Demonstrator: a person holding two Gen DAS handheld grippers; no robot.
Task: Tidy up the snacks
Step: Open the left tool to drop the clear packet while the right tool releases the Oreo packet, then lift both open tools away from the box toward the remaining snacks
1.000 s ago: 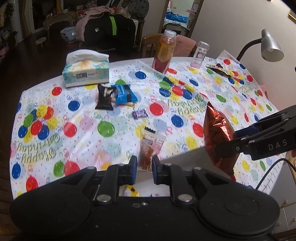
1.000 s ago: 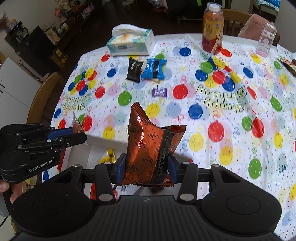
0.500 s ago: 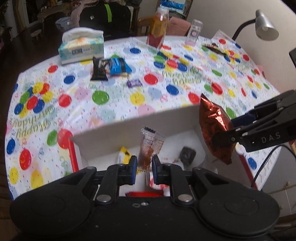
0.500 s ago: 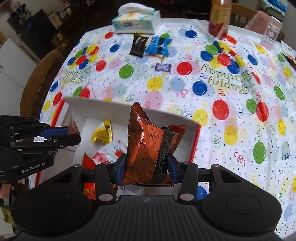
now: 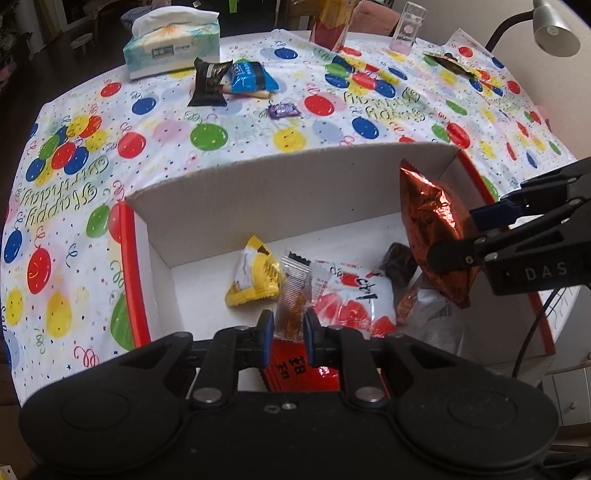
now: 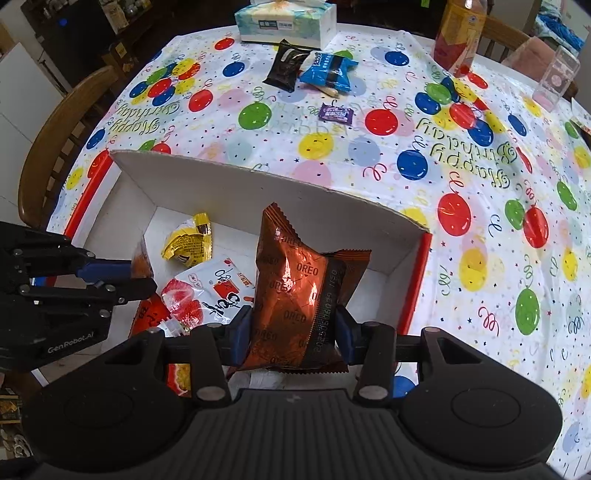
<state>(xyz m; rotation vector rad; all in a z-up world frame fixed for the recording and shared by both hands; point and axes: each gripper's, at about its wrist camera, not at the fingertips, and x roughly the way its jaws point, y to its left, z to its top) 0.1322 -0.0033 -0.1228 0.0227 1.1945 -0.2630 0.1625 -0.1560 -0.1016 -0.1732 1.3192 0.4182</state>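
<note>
Right tool point(image 6: 293, 328) grips orange "OREO" pack point(image 6: 299, 295); left tool point(image 5: 287, 334), marked "GenRobot.AI", pinches clear sachet point(image 5: 295, 291) over white box point(image 5: 266, 192).

This is a lived-in home, a dining area. A round counter point(image 6: 480, 206) wears a party tablecloth point(image 5: 236, 122) printed with balloons and "Happy Birthday". Wooden chairs point(image 6: 55, 147) stand around it. A tissue box point(image 5: 171, 44), a drink bottle point(image 6: 460, 35) and a desk lamp point(image 5: 554, 26) sit at its far side. Beyond, clothes lie heaped on furniture point(image 5: 147, 9), and a dark cabinet point(image 6: 70, 33) crowded with small things stands by the wall.
</note>
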